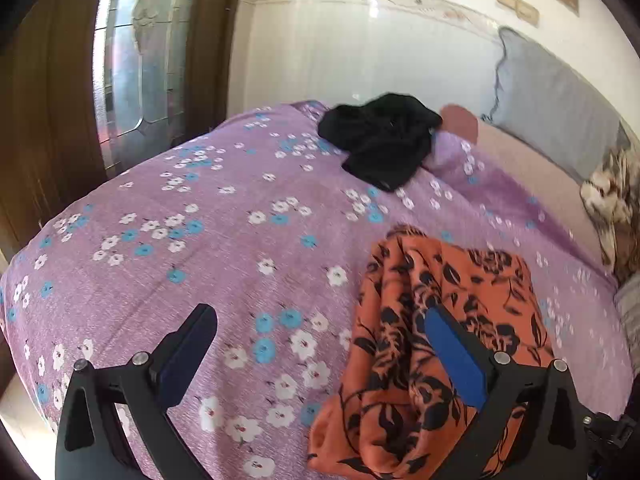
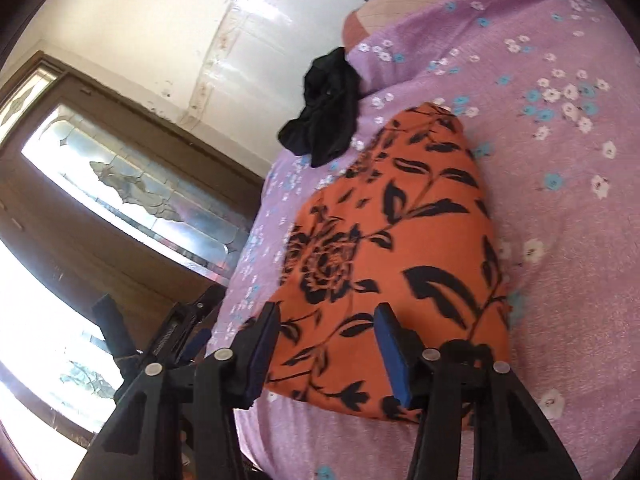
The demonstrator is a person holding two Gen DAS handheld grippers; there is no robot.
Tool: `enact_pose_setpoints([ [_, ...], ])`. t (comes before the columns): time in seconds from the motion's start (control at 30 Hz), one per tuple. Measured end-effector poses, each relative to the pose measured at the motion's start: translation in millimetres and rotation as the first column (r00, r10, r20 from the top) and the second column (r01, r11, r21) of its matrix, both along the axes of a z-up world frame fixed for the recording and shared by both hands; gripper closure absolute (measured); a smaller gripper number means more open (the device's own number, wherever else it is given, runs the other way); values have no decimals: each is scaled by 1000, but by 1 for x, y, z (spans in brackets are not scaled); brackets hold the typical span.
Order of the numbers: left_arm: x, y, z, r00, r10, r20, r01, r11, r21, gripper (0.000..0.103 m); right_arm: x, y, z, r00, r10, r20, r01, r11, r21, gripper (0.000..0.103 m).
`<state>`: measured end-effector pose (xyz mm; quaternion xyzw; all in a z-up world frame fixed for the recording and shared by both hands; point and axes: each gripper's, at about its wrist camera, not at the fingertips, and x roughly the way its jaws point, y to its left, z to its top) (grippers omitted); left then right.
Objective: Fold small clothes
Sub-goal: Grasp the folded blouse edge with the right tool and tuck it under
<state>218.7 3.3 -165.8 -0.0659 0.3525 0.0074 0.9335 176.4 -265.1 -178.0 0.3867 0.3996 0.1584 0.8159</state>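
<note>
Two wrist views of a bed (image 1: 208, 216) under a purple flowered cover. The orange garment (image 1: 436, 320) with a black flower print lies in the lower right of the left wrist view; in the right wrist view it fills the centre as a rounded, already doubled shape (image 2: 400, 232). A black garment (image 1: 380, 140) lies crumpled toward the upper centre, well apart from the orange one, apparently not yet handled.

The left gripper (image 1: 320, 354) has its fingers spread wide and released, with only bedcover between them; its right finger (image 1: 456, 356) stands over the orange cloth, contact uncertain. The right gripper (image 2: 326, 350) has its fingers partly apart, straddling the near edge of the orange garment; the pads do not appear to press on the cloth.

Step in hand, as judged: regrasping the orange garment between folds. The next move calls for closing on the near edge, then carrying it over evenly without dragging the lower layer.
</note>
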Motion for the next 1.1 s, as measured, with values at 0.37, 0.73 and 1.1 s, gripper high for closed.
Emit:
enact_pose_setpoints([
  [0.37,22,-6,-60,956,47,-289,-26,997,76,0,57,-23,33,999,-36,-32,31,990,-140,88],
  [0.73,18,-14,-56,973,29,-231,12,985,173,0,192,-16,-2,965,-80,-252,16,969,-245,89],
  [1.1,13,-13,-57,974,30,-226,9,985,170,0,211,84,-6,967,194,-166,-232,938,-256,89],
])
